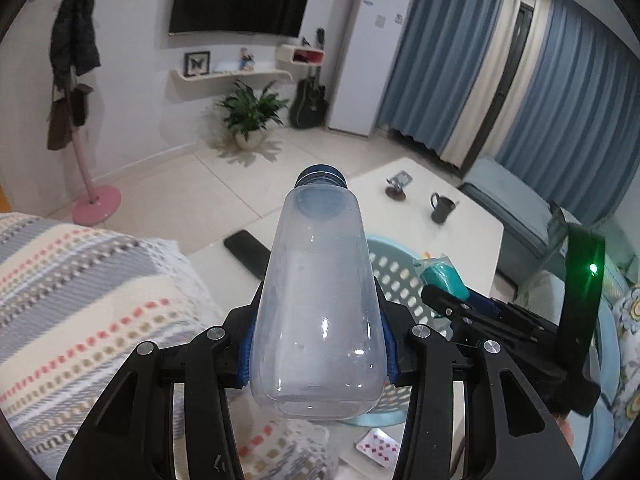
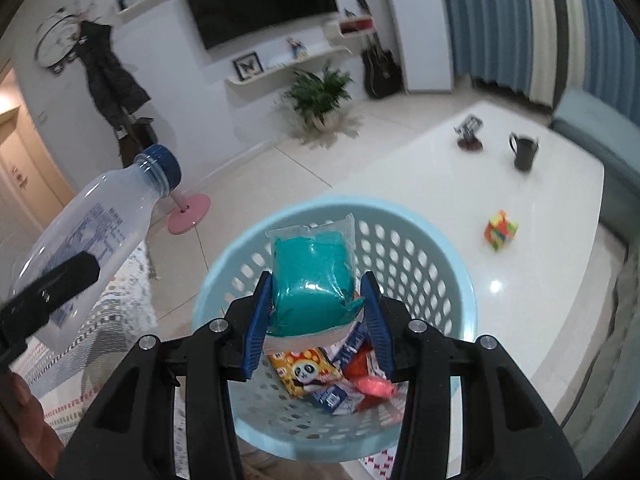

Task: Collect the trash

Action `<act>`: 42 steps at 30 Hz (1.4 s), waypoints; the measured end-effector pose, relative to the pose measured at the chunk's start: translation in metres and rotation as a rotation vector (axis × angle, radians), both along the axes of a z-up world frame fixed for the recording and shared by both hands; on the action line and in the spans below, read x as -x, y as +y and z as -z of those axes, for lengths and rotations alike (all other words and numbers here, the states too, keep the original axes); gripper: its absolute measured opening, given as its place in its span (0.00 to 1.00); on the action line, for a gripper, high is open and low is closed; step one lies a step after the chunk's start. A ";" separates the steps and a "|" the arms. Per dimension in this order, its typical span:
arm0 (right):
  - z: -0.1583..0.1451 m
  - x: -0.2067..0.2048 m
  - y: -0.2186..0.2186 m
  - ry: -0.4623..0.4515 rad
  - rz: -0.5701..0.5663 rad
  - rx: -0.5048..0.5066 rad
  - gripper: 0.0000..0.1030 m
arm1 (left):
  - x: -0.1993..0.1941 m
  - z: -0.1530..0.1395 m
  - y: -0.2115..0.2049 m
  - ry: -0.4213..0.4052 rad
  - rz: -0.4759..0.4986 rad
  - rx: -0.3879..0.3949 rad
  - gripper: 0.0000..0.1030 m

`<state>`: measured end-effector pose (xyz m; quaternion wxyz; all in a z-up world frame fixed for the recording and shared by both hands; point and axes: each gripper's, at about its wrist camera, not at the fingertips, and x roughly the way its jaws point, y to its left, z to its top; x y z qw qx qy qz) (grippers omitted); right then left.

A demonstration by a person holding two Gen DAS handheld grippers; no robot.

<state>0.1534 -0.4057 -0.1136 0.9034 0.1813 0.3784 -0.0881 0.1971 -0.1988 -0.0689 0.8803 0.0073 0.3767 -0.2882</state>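
Note:
My left gripper (image 1: pixel 318 344) is shut on an empty clear plastic bottle (image 1: pixel 316 300) with a blue cap, held in the air left of the light blue basket (image 1: pixel 394 276). The bottle also shows in the right wrist view (image 2: pixel 88 232). My right gripper (image 2: pixel 316 312) is shut on a teal packet (image 2: pixel 312 280) in clear wrap, held over the basket (image 2: pixel 460 280). Inside the basket lie a panda snack wrapper (image 2: pixel 308 372), a red wrapper (image 2: pixel 372 388) and other small wrappers.
The basket stands on a white table (image 2: pixel 520 304) with a colourful cube (image 2: pixel 501 230), a dark mug (image 2: pixel 524 152), a small stand (image 2: pixel 469 130), a black remote (image 1: pixel 246 252) and playing cards (image 1: pixel 378 448). A striped cushion (image 1: pixel 80 300) lies to the left.

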 end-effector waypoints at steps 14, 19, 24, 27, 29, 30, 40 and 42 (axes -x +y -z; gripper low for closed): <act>0.033 0.005 -0.020 0.098 0.053 -0.085 0.49 | -0.001 0.034 -0.021 0.121 0.066 -0.016 0.53; 0.034 0.012 -0.023 0.099 0.061 -0.122 0.55 | 0.005 0.026 -0.013 0.107 0.065 -0.016 0.58; 0.031 0.014 -0.020 0.119 0.051 -0.141 0.67 | 0.019 0.017 0.000 0.086 0.058 0.002 0.66; 0.033 0.009 -0.010 0.200 0.033 -0.104 0.69 | 0.028 0.007 0.014 0.058 0.034 0.018 0.71; 0.032 0.009 -0.001 0.229 0.012 -0.085 0.69 | 0.034 -0.001 0.023 0.020 -0.013 0.015 0.76; 0.032 0.010 0.001 0.232 0.007 -0.082 0.69 | 0.036 -0.005 0.029 0.002 -0.032 0.015 0.79; -0.027 0.046 0.062 0.044 -0.051 0.032 0.69 | 0.083 -0.043 0.102 -0.194 -0.237 0.031 0.86; -0.047 0.057 0.076 -0.024 -0.055 0.078 0.73 | 0.095 -0.048 0.119 -0.262 -0.324 -0.005 0.86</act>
